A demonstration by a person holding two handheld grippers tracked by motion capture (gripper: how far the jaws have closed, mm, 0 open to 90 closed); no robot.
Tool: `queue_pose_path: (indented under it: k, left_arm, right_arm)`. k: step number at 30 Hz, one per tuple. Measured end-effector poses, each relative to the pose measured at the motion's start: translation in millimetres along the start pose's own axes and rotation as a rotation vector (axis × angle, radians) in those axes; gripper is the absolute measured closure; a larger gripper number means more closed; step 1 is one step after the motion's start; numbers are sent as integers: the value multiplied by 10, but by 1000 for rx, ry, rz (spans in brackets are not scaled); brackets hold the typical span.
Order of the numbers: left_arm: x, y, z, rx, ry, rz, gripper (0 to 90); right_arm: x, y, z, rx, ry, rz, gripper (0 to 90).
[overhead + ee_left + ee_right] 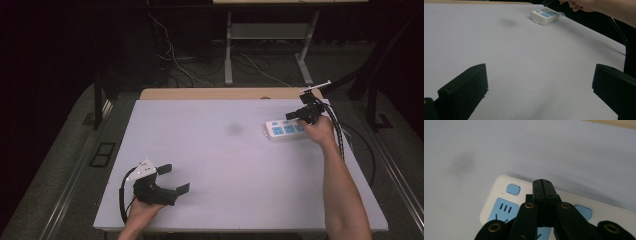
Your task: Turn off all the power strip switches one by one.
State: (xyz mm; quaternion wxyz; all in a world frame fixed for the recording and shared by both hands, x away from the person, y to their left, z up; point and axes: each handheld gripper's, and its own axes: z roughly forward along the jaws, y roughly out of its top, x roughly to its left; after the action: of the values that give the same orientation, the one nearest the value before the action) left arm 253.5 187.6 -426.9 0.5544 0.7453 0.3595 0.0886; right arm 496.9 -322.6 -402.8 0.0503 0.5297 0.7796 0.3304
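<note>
High view: the right tool (301, 114), jaws closed together with nothing between them, hovers over the white power strip (285, 130), which lies near the desk's (215, 165) far right edge. The left tool (172, 179) rests near the front left corner, jaws spread wide and empty, well apart from the strip. The work appears to be at an early stage: perhaps a switch is about to be pressed, and nothing is plugged in. Around the pale desk, the room is dark, with cables and a stand's legs on the grey floor (75, 165) beyond.

Left tool view: the strip (544, 17) sits far across the bare desk, the person's right hand (584, 4) above it.

Right tool view: the closed tip (543, 188) stands over the strip (499, 187) beside a small blue button (513, 189); whether it touches is unclear. A faint grey smudge (464, 163) marks the desk.
</note>
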Motion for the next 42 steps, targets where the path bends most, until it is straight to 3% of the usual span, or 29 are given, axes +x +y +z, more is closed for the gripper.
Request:
queue_pose_path:
  k: [10, 22, 34, 42]
  left_arm:
    - [2, -1, 1, 2, 1, 1, 0]
    - [18, 1, -14, 1, 7, 0, 0]
    - [24, -1, -7, 4, 9, 0, 0]
    - [34, 0, -6, 3, 11, 0, 0]
  right_arm:
    - [-30, -46, 121, 24, -7, 12, 900]
    - [-139, -142, 98, -36, 17, 52, 900]
    - [-107, -121, 124, -38, 35, 48, 900]
    - [-47, -117, 132, -30, -7, 12, 900]
